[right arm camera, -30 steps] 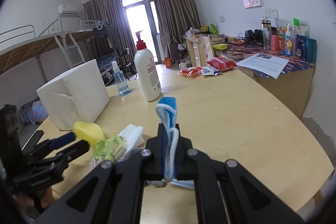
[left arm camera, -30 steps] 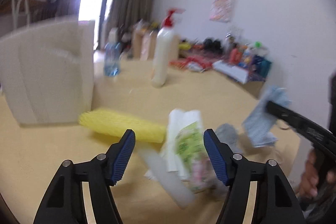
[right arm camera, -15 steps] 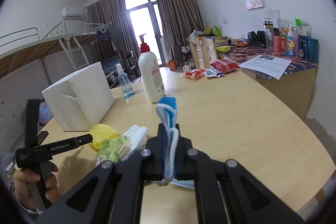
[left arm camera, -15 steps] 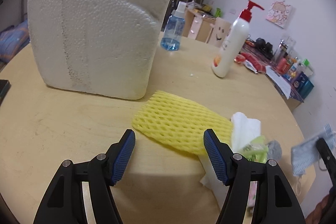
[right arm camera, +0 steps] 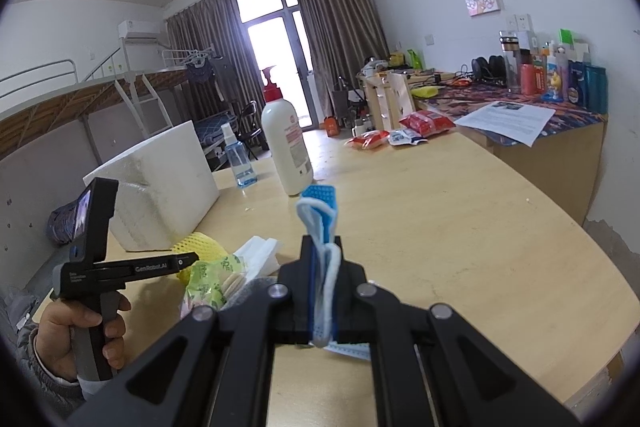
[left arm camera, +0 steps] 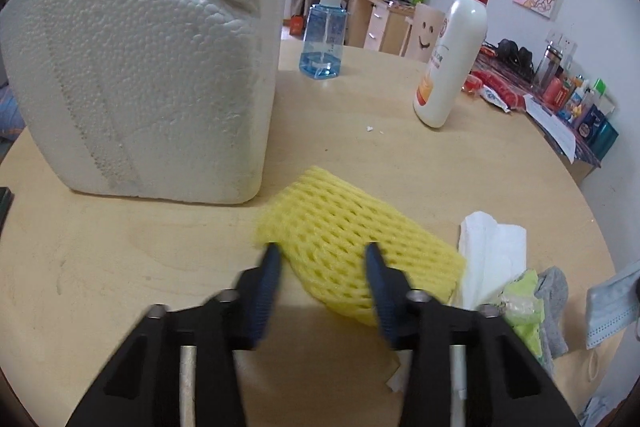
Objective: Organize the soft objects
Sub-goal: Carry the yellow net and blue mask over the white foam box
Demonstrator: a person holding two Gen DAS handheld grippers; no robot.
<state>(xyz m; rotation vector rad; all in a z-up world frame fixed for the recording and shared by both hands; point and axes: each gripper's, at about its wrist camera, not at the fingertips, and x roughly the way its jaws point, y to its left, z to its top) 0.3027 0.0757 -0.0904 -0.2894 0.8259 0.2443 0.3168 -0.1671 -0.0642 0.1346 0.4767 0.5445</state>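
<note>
A yellow foam net sleeve (left arm camera: 344,239) lies on the round wooden table (left arm camera: 160,267); it also shows in the right wrist view (right arm camera: 200,247). My left gripper (left arm camera: 322,263) straddles its near end, jaws partly closed and blurred, touching its sides. My right gripper (right arm camera: 320,227) is shut on a blue face mask (right arm camera: 322,219), held above the table; the mask hangs at the right edge of the left wrist view (left arm camera: 608,303). White tissues (left arm camera: 492,251), a green wrapper (left arm camera: 524,303) and a grey cloth (left arm camera: 556,291) lie beside the sleeve.
A big white foam block (left arm camera: 152,59) stands just behind the sleeve. A blue spray bottle (left arm camera: 324,35) and a white pump bottle (left arm camera: 452,59) stand farther back. Red snack packs (right arm camera: 400,131) lie at the far edge. A cluttered side desk (right arm camera: 540,107) is at the right.
My left gripper has moved forward onto the yellow sleeve and its jaws have narrowed around it. The right gripper has stayed shut on the mask and barely moved.
</note>
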